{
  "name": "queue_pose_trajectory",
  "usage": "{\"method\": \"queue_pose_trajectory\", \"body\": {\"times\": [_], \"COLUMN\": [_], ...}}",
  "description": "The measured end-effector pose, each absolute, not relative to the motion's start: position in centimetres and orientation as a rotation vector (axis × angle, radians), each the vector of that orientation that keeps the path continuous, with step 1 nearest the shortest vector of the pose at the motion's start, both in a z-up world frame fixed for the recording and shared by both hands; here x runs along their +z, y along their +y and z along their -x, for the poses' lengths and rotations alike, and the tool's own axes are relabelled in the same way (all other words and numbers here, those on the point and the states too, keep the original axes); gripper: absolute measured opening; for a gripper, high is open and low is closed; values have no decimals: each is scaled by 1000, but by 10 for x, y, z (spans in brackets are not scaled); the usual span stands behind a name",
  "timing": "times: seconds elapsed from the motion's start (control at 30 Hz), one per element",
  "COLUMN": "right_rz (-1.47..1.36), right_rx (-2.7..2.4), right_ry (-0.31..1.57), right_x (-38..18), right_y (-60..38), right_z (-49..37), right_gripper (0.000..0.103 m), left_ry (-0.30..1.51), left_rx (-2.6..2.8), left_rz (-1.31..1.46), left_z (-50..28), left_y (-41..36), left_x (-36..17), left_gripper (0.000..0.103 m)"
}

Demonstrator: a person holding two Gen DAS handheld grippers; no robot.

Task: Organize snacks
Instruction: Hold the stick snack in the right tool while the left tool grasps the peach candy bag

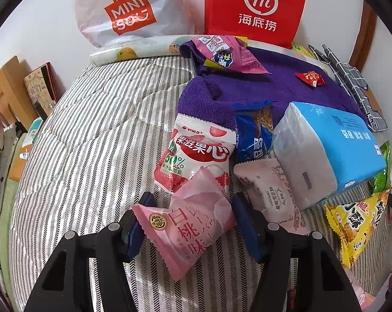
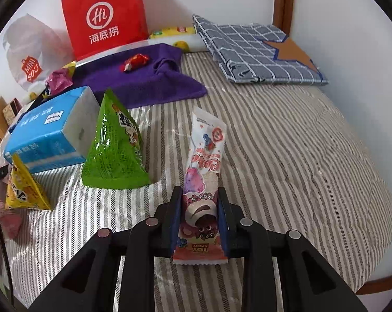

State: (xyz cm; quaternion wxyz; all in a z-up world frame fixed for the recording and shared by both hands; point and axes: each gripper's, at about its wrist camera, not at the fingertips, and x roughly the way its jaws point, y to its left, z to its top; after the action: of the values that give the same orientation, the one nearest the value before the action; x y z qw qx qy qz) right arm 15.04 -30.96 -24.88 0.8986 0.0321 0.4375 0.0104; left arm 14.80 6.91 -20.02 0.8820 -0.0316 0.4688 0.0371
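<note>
nearest me, my left hand-held gripper (image 1: 193, 223) stands with its jaws apart on either side of a pale pink peach-flavoured pillow pack (image 1: 189, 230) that lies on the striped bed cover (image 1: 92, 135). the blue pads (image 1: 239, 208) look close to its edges, but i cannot tell that they press on it, so i take it as straddled rather than gripped. it sits there, i judge, because it is the loosest packet at the edge of the pile.

my right hand-held gripper (image 2: 200, 217) is clamped on a long white and pink lollipop sachet (image 2: 203, 182), pinched at its lower half so the top stands up free over the bed.

just beyond the left jaws lie a white and red peach gummy bag (image 1: 196, 156), partly under the pink pack, and a pink wafer wrapper (image 1: 271, 195) against a blue plastic tissue pack (image 1: 334, 140). a yellow triangular crisp packet (image 1: 354, 226) and a green triangular crisp packet (image 2: 115, 150) stand beside the tissues, propped by their own shape.

further off, a purple towel (image 1: 274, 88) carries a small red sweet (image 1: 310, 78) and a magenta snack bag (image 1: 229, 54). at the wall stand a red paper bag (image 1: 255, 5) and a white plastic bag (image 1: 123, 10), likely homes for the sorted snacks. a checked blue cloth (image 2: 253, 52) lies folded at the far corner.
</note>
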Motion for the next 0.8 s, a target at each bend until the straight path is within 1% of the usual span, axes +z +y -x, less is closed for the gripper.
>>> {"method": "queue_pose_trajectory", "body": {"times": [0.43,0.5,0.6,0.8], "right_rz": [-110,-114,-140,-154], "right_rx": [-9,-16,-24,-22], "right_ry": [862,860,857,864], "right_x": [-253,-253,-252,-250], "right_y": [-311,-311,-312,-312], "right_z": [-148,-147,-146,-142], "right_gripper": [28,28,28,26], "left_ry": [916,913,914,925], "left_rx": [104,103,74,59], "left_rz": [71,72,110,164], "left_z": [-140,-138,-136,-128], "left_y": [66,65,69,81], "left_x": [-202,-201,-199,-193], "left_gripper": [59,56,54,53]}}
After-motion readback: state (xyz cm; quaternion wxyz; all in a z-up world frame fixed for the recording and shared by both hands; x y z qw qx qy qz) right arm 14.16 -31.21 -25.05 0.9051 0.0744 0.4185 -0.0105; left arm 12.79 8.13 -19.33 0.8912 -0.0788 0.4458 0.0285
